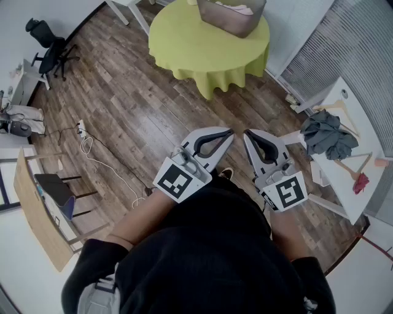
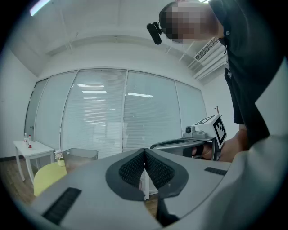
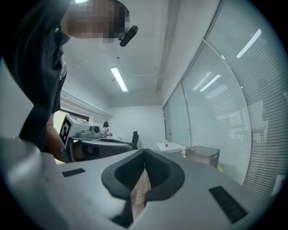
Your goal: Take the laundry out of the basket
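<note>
One basket (image 1: pixel 228 22) sits at twelve o'clock on the green-draped table (image 1: pixel 196 52), pale laundry (image 1: pixel 243 8) inside. It is well apart from the left gripper (image 1: pixel 228 134) and right gripper (image 1: pixel 248 135), both pinched together on nothing. Approach seems the step in hand; the next move calls for closing in and parting the jaws.

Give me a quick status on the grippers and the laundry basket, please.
Left gripper shut, empty. Right gripper shut, empty. Basket on green table ahead, laundry inside. Only wood floor between.
</note>
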